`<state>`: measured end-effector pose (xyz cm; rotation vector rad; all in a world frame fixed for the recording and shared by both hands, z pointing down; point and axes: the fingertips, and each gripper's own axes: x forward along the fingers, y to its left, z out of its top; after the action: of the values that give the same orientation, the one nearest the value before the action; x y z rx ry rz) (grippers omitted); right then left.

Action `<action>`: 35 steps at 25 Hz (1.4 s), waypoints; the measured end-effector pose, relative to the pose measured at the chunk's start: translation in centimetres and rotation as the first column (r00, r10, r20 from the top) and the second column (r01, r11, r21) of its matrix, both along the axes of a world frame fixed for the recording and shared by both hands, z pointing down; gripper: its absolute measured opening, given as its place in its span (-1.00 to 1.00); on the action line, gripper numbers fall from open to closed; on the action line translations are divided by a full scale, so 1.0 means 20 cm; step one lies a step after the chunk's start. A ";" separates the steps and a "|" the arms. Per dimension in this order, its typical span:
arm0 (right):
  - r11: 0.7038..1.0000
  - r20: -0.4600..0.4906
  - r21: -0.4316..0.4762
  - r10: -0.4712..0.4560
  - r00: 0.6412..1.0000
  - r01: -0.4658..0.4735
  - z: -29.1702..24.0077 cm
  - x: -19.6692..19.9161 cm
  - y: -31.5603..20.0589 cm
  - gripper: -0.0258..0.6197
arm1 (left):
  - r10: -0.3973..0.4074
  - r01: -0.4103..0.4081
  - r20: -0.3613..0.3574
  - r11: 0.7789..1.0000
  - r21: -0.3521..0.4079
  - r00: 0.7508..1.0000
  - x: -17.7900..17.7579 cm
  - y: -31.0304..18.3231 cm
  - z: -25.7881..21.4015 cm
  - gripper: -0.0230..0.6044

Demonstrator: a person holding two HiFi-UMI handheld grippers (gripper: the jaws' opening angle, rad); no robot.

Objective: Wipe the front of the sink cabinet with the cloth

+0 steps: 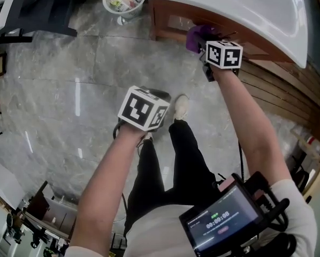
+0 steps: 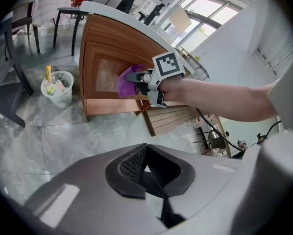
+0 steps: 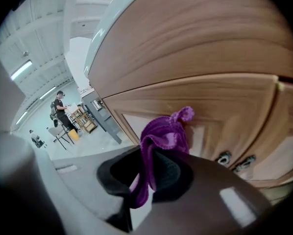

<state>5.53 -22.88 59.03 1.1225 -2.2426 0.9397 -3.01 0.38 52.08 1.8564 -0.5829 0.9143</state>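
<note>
— What does the right gripper [image 3: 146, 175] have?

— Its jaws are clamped on the purple cloth [image 3: 162, 135]. One fold hangs down between the pads, and the rest bunches up above them with a curled tip.

— And where is the cloth on the cabinet?

— Up against the wooden front of the sink cabinet [image 3: 200, 48], on the inset door panel. Two small metal knobs [image 3: 225, 158] sit just beside it, toward the door's edge. From the head view it is tucked below the front rim of the white sink [image 1: 267, 15].

— The left gripper [image 2: 147, 173]?

— Its jaws are drawn together with nothing between them. It is held well back from the cabinet, out over the grey marble floor [image 1: 69, 74], facing the cabinet front.

— Anything else close by?

— A white mesh wastebasket [image 2: 57, 88] stands on the floor near the cabinet's corner, with some rubbish in it. Wooden slats [image 2: 173, 119] lean at the cabinet's other end.
</note>
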 end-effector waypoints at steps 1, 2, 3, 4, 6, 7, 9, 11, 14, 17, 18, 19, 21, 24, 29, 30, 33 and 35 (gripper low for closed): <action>1.000 0.002 0.001 -0.017 1.000 0.017 0.00 -0.06 -0.01 -0.75 | -0.010 0.010 0.000 1.000 -0.001 1.000 -0.02 0.00 0.00 -0.90; 0.999 0.005 0.003 -0.032 0.999 0.032 0.00 -0.12 -0.02 -0.75 | -0.020 0.020 0.000 1.000 -0.002 1.000 -0.03 0.01 0.00 -0.90; 0.999 0.010 0.004 -0.046 0.999 0.046 -0.01 -0.18 -0.03 -0.75 | -0.029 0.029 -0.001 1.000 -0.002 1.000 -0.05 0.01 0.00 -0.90; 0.998 0.013 0.005 -0.058 0.998 0.058 -0.01 -0.24 -0.04 -0.75 | -0.035 0.035 -0.003 0.999 -0.002 0.999 -0.07 0.01 0.00 -0.90; 0.997 0.017 0.006 -0.078 0.997 0.078 0.00 -0.34 -0.05 -0.75 | -0.042 0.042 -0.005 0.999 -0.001 0.999 -0.10 0.02 0.00 -0.90; 0.996 0.019 0.007 -0.089 0.996 0.089 0.00 -0.39 -0.05 -0.75 | -0.045 0.045 -0.005 0.999 0.000 0.999 -0.12 0.03 0.01 -0.90; 0.993 0.025 0.011 -0.114 0.993 0.114 0.00 -0.48 -0.05 -0.75 | -0.055 0.055 -0.002 0.998 0.004 0.998 -0.16 0.03 0.01 -0.90; 0.990 0.030 0.018 -0.142 0.989 0.141 -0.01 -0.58 -0.06 -0.75 | -0.069 0.069 0.000 0.998 0.014 0.998 -0.20 0.02 0.00 -0.90; 0.984 0.047 0.024 -0.175 0.983 0.174 -0.03 -0.70 -0.06 -0.75 | -0.090 0.090 -0.002 0.996 0.014 0.996 -0.24 0.03 0.00 -0.90; 0.981 0.064 0.025 -0.195 0.979 0.194 -0.04 -0.79 -0.03 -0.75 | -0.098 0.098 -0.005 0.995 0.000 0.995 -0.25 0.06 0.00 -0.90; 0.980 0.068 0.027 -0.201 0.977 0.200 -0.04 -0.80 -0.02 -0.75 | -0.097 0.097 -0.005 0.995 0.000 0.995 -0.26 0.07 0.00 -0.90; 0.978 0.071 0.029 -0.208 0.976 0.206 -0.04 -0.81 -0.02 -0.75 | -0.095 0.095 -0.004 0.995 0.002 0.995 -0.26 0.07 0.01 -0.90; 0.976 0.077 0.033 -0.219 0.973 0.217 -0.05 -0.82 0.00 -0.75 | -0.092 0.092 -0.006 0.996 0.013 0.996 -0.26 0.07 0.01 -0.90; 0.977 0.091 0.034 -0.215 0.972 0.213 -0.07 -0.78 0.06 -0.75 | -0.080 0.080 -0.017 0.996 0.024 0.997 -0.25 0.06 -0.01 -0.90; 0.990 0.147 0.020 -0.141 0.979 0.139 -0.13 -0.54 0.18 -0.75 | -0.031 0.032 -0.024 0.999 0.037 0.999 -0.14 0.05 -0.03 -0.90; 0.992 0.156 0.018 -0.122 0.980 0.121 -0.15 -0.47 0.21 -0.75 | -0.017 0.018 -0.027 0.999 0.043 0.999 -0.11 0.05 -0.03 -0.90; 0.996 0.157 0.016 -0.084 0.984 0.082 -0.17 -0.23 0.32 -0.75 | 0.023 -0.021 -0.037 0.998 0.054 0.999 0.00 0.05 -0.05 -0.90; 0.999 0.146 0.010 -0.036 0.989 0.035 -0.17 -0.03 0.38 -0.75 | 0.052 -0.049 -0.046 0.997 0.058 0.998 0.08 0.06 -0.05 -0.90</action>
<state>4.93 -15.32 55.60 1.0436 -2.3762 1.0300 -1.36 1.55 51.00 1.9467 -0.5394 0.8921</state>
